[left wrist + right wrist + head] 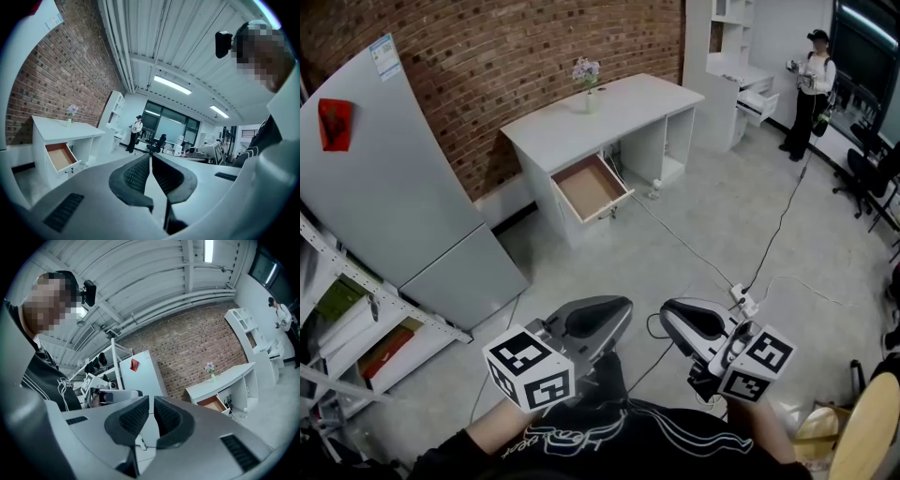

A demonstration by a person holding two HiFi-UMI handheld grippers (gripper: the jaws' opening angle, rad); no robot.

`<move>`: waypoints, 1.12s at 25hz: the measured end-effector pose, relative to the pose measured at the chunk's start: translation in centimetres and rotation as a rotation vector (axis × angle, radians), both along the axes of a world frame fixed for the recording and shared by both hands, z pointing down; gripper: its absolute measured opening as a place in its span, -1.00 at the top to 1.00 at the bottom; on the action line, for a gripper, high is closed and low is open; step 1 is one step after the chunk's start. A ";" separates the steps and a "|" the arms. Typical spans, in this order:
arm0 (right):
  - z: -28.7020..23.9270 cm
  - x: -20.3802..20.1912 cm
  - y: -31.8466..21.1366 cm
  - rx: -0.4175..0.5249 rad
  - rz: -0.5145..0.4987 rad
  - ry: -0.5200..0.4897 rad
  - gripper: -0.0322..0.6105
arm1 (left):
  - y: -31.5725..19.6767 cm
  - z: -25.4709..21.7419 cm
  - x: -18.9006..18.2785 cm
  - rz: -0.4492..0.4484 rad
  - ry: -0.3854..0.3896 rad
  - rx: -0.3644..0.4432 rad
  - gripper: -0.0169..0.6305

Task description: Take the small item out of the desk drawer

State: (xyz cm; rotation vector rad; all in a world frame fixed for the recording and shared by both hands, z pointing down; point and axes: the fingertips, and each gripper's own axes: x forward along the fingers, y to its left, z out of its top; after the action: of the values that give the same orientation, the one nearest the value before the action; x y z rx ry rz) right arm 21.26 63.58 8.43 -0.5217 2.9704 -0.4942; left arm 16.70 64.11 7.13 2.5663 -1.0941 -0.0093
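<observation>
desk drawer (pixel 589 187): pulled out of the left side of the white desk (pixel 623 103), open, tilted toward the camera. inside shows a brown bottom. the small item cannot be made out at this distance in any view.

desk stands against the brick wall (pixel 506 47). a small vase of flowers (pixel 587 82) is upright on the desktop, near the wall edge, above the drawer side. a small bottle (pixel 655 190) stands on the floor beside the desk's open lower compartment.

left gripper (pixel 614 309): low in the head view, well apart from the desk, pointing roughly level toward it. jaws pressed together, tips touching, nothing between them.

right gripper (pixel 680 319): just beside the left one, also roughly level. pads drawn close with only a thin slit between, nothing in it.

surroundings: grey refrigerator (pixel 394 187) left of the desk, with a red tag on its door. metal shelving (pixel 356 328) at the lower left. a cable (pixel 694 248) runs across the floor from the desk. a person (pixel 811 89) stands at the far right by white shelves.
</observation>
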 end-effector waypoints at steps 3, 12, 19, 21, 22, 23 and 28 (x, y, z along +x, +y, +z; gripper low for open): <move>0.6 -1.3 -2.6 -0.009 0.008 0.003 0.71 | -2.6 0.7 -1.4 0.003 0.008 -0.004 0.84; 1.8 -9.3 -17.1 -0.055 0.029 -0.015 0.71 | -16.9 2.6 -9.9 -0.004 0.024 -0.039 0.84; 3.5 -17.5 -30.3 -0.120 0.009 0.027 0.71 | -30.8 5.2 -17.6 -0.003 0.052 -0.109 0.84; 4.3 -19.5 -34.0 -0.130 0.013 0.054 0.71 | -34.6 6.1 -19.6 0.000 0.057 -0.123 0.84; 4.7 -20.3 -35.7 -0.136 0.017 0.062 0.71 | -36.3 6.7 -20.4 0.005 0.061 -0.132 0.84; 5.1 -21.1 -37.3 -0.141 0.022 0.065 0.71 | -37.9 7.3 -21.1 0.011 0.061 -0.143 0.84; 7.0 -23.1 -42.3 -0.170 0.041 0.083 0.71 | -43.4 10.7 -23.5 0.022 0.014 -0.209 0.84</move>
State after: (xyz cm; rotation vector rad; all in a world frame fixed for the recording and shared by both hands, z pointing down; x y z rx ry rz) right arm -1.80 21.29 15.41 -0.6322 3.0051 -0.7439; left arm -6.78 20.67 17.81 2.3880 -1.0053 0.0877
